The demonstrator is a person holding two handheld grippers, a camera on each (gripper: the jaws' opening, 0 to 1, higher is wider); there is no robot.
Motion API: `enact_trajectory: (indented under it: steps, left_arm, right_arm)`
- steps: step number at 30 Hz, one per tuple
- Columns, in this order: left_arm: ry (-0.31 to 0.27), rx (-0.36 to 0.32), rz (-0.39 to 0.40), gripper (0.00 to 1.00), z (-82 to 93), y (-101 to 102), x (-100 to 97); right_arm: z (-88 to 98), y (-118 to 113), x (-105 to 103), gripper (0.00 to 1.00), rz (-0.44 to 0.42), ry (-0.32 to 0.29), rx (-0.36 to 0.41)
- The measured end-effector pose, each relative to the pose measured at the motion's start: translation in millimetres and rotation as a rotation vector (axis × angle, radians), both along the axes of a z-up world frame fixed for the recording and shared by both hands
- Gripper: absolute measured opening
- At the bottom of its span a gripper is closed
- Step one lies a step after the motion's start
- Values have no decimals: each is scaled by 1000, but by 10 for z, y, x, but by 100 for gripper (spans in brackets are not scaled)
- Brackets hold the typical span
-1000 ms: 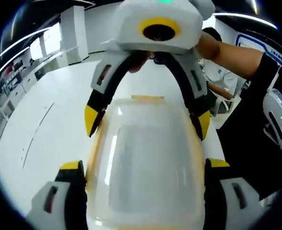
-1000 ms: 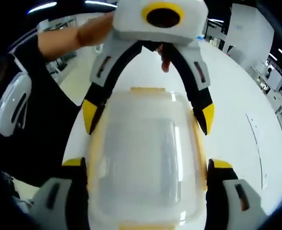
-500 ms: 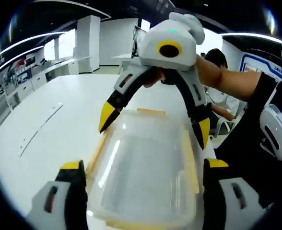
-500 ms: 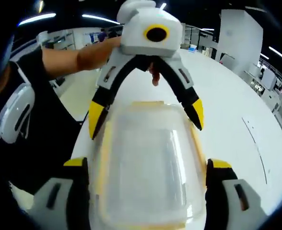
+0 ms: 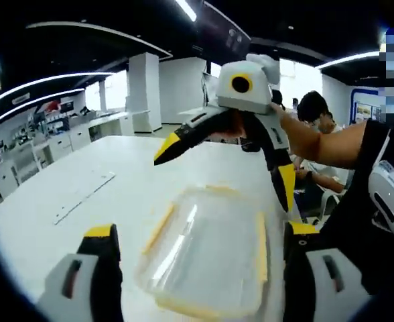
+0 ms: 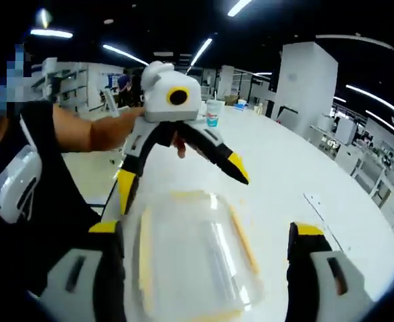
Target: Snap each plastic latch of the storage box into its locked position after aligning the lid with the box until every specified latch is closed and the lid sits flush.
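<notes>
Motion is blurring the clear plastic storage box with yellow latches (image 5: 207, 251), so we are not making out whether its latches are closed.

A clear storage box (image 5: 207, 251) with yellow latches along its sides is being shown lying on a white table (image 5: 70, 215), lid on. The left gripper (image 5: 200, 249) is being held with its jaws spread wide, one at each side of the box's near end; contact cannot be told. Beyond the box, the right gripper (image 5: 227, 168) is being held by a hand (image 5: 240, 127) above the far end, its yellow-tipped jaws splayed apart and clear of the lid. A thin strip (image 5: 83, 196) is being seen lying on the table to the left.
</notes>
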State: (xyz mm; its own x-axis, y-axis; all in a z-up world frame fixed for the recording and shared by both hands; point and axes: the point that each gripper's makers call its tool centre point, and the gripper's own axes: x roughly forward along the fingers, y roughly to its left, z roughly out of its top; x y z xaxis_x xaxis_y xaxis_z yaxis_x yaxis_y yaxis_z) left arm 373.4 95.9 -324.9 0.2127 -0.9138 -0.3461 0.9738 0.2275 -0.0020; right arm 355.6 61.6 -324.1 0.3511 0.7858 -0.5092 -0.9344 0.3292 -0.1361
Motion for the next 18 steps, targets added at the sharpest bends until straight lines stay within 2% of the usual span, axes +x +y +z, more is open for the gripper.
enact_trajectory:
  steps: [1,3,4,5,8,9,10,12,15,18]
  left_arm:
    - [3,-1,-2,100,17,39,-31]
    - [-29,-63,46,100,158,112,0]
    - [-31,-85,44,100,200,133,-22]
    - [-33,-144,48,100,298,179,-43]
    - [-35,-175,62,99,333,306,-76]
    - [-46,-206,73,95,377,339,-78]
    - [-54,-214,84,92,386,384,-84]
    - [-32,-222,123,86,371,448,-80]
    - [-44,-236,140,88,363,488,-102]
    - [-66,-192,180,88,270,543,-85]
  right_arm:
    - [69,-30,9,100,-30,-17,32]
    - [159,-117,-3,100,-72,-61,59]
    - [170,-132,-6,100,-80,-68,63]
    - [203,-184,-20,100,-109,-69,85]
    - [251,-259,-56,100,-146,-83,133]
    - [262,-283,-53,100,-163,-88,147]
    - [290,-299,-50,100,-178,-102,173]
    - [326,-335,-48,100,-207,-128,220]
    - [269,-366,-60,100,-224,-122,246]
    - [185,-384,-60,100,-241,-121,238]
